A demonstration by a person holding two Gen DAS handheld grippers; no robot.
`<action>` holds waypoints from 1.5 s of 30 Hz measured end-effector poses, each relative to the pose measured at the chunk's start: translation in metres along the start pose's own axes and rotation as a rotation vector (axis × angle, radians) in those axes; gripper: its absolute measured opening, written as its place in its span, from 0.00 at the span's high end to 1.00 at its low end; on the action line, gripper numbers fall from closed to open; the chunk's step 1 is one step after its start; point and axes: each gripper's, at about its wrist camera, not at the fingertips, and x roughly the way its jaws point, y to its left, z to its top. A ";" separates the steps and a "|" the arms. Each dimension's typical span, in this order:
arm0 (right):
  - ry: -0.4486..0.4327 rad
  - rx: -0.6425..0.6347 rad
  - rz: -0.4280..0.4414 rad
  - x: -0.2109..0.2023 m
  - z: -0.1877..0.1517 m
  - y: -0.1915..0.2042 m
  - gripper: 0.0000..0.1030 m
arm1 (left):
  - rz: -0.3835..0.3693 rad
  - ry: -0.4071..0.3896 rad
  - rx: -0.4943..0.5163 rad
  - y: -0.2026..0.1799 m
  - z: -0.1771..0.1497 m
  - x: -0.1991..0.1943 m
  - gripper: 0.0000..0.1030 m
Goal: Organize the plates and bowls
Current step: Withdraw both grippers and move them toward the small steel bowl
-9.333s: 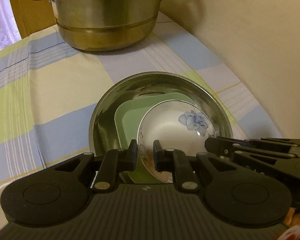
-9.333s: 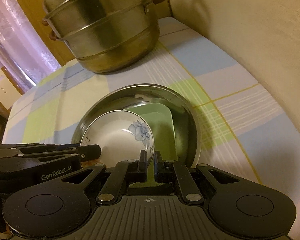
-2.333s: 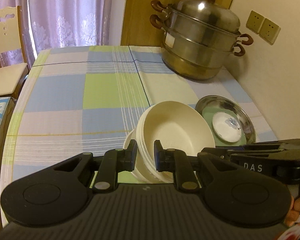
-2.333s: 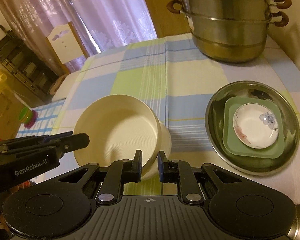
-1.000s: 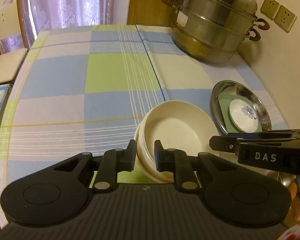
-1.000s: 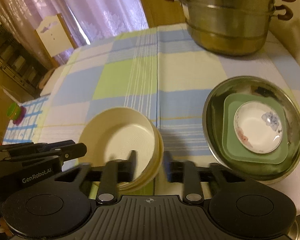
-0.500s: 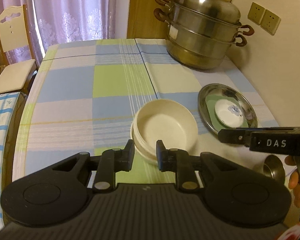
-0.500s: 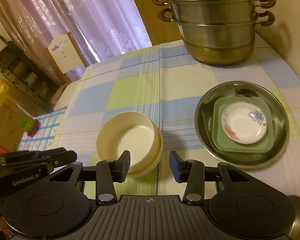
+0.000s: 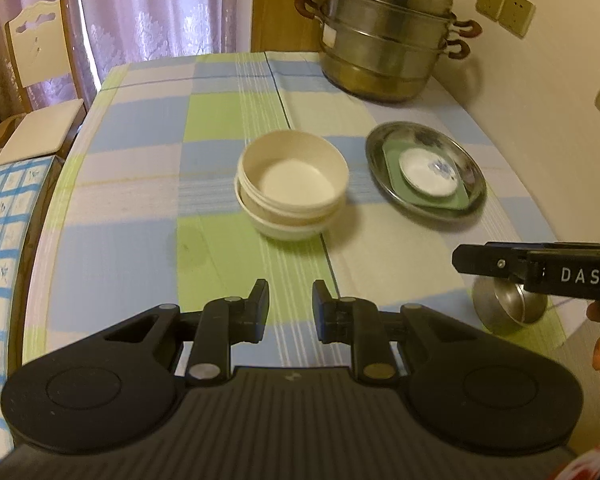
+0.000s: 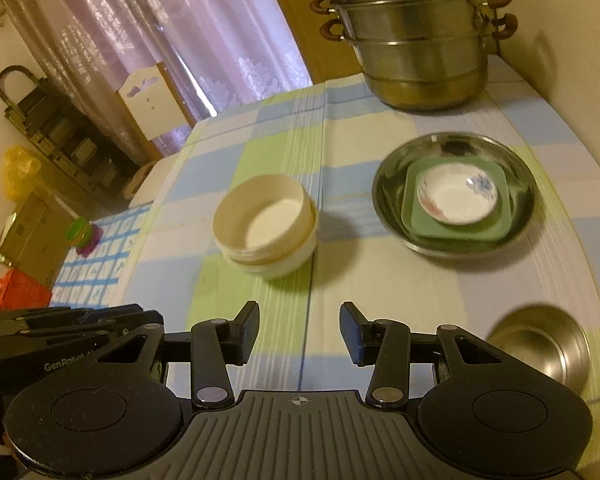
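Right tool (image 10: 299,332) view alone shows floor clutter (image 10: 32,216).

Two cream bowls (image 9: 292,186) sit nested upright mid-table, the upper one slightly askew. Beside them, apart, a steel dish (image 9: 426,170) holds a square green plate (image 9: 428,188) with a small white flower-painted bowl (image 9: 428,170) on top. A small steel bowl (image 10: 540,346) stands upside down nearer the table's edge.

Checked tablecloth (image 9: 140,248) on table: cream bowl stack (image 9: 292,190), steel dish (image 9: 476,184), steamer pot (image 9: 384,40), small steel bowl (image 10: 540,344).
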 end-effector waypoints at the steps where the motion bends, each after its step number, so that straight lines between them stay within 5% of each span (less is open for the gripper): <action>1: 0.007 -0.002 0.003 -0.003 -0.004 -0.001 0.56 | 0.000 0.002 -0.002 -0.003 -0.004 -0.002 0.81; 21: 0.109 -0.031 -0.012 -0.054 -0.072 -0.051 0.56 | 0.015 0.052 -0.065 -0.059 -0.075 -0.026 0.81; 45: 0.128 -0.008 -0.103 -0.098 -0.102 -0.127 0.56 | -0.038 0.068 -0.014 -0.143 -0.097 -0.014 0.81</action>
